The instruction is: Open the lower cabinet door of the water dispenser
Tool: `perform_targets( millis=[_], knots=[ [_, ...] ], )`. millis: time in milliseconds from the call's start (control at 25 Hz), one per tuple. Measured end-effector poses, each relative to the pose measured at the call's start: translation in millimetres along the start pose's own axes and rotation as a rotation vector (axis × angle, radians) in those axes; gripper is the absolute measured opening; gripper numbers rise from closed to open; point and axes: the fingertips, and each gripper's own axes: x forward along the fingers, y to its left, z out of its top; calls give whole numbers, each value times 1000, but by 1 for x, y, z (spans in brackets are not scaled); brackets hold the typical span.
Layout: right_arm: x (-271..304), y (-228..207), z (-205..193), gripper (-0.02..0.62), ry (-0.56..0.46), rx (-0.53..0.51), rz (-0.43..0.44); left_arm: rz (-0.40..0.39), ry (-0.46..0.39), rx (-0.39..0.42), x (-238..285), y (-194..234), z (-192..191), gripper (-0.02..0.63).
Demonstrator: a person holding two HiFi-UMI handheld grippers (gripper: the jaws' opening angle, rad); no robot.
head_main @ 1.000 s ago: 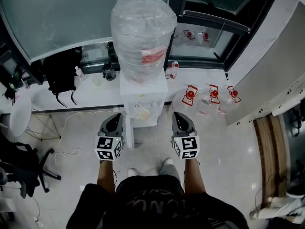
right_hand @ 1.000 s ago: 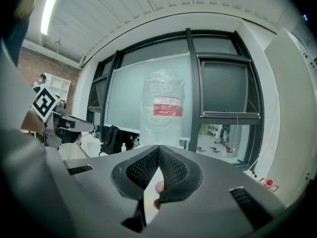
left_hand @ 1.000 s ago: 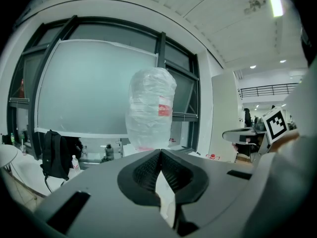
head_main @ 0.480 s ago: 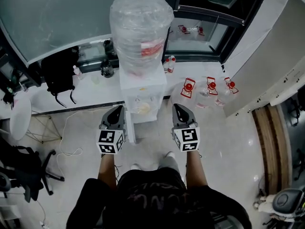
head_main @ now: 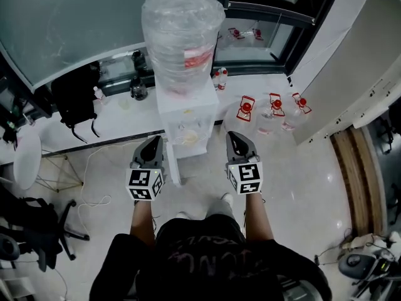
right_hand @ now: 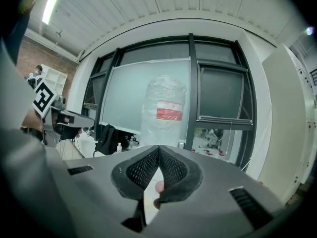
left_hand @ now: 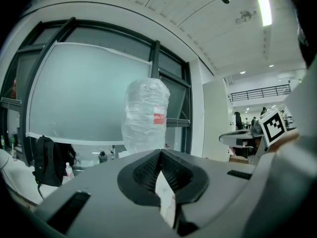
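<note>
Left gripper [head_main: 152, 144] and right gripper [head_main: 234, 140] are held clenched, nothing gripped, flanking the water dispenser [head_main: 187, 113] just ahead. This is judged an approach stance. Its lower cabinet door is untouched and cannot be made out from above.

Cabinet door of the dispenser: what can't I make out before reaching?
- Head view: the door, too foreshortened on the dispenser front, seen from above.
- Left gripper view: dispenser below the bottle, hidden by the left gripper.
- Right gripper view: same, behind the right gripper.
</note>
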Motion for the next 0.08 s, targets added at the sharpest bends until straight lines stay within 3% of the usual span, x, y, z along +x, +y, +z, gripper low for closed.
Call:
perform_targets(
  millis=[80],
  knots=[
    [-1, 0, 1, 12, -9, 17, -3, -1, 2, -4, -1, 1, -2, 10]
  ],
)
